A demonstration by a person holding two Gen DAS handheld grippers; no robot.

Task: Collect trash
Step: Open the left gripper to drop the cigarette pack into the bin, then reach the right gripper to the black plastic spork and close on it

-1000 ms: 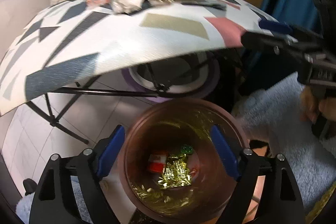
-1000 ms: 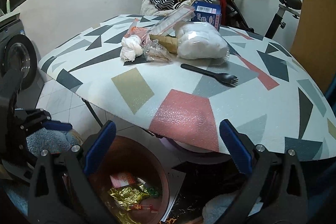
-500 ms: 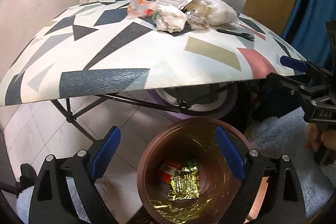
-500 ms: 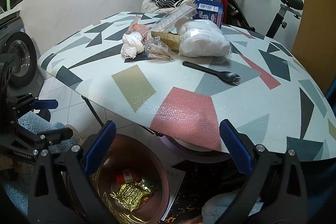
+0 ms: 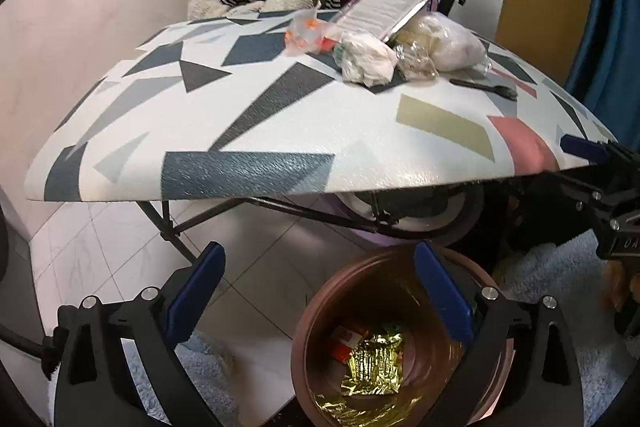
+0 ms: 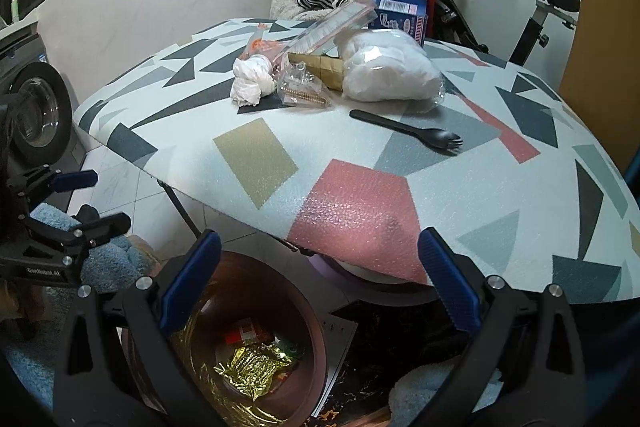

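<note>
So the trash that's left is all bunched up on the table [image 6: 256, 163]: a crumpled white wad [image 6: 252, 83], a clear crinkly bag [image 6: 300, 87] touching it, a puffy white bag [image 6: 390, 71] next to that, an orange wrapper [image 5: 306, 35] behind the wad, and a black plastic spork [image 6: 408, 129] lying by itself just in front of the puffy bag. The whole pile sits toward the far half of the table, well back from the near edge. Between the pile and that edge the patterned top is bare, so there's plenty of room to come in over it.

The bin [image 5: 320, 311] is on the floor just below the near table edge, partly tucked under the overhang in the right wrist view. Inside it there's a gold foil wrapper [image 5: 374, 363] and a red packet [image 5: 346, 339] already at the bottom.

My left claw [image 5: 320, 303] is spread wide with nothing between the blue pads [image 5: 440, 295]; its jaws have just been opening. It hangs over the bin's left rim and the tile floor [image 5: 260, 267], below table height, with the pile up ahead and a bit to the right.

My right claw [image 6: 320, 285] is also spread wide and empty, sitting above the bin right at the table edge, pink patch straight ahead. The spork is the closest piece to it, up and slightly right. Each claw shows at the edge of the other's view, well apart.
</note>
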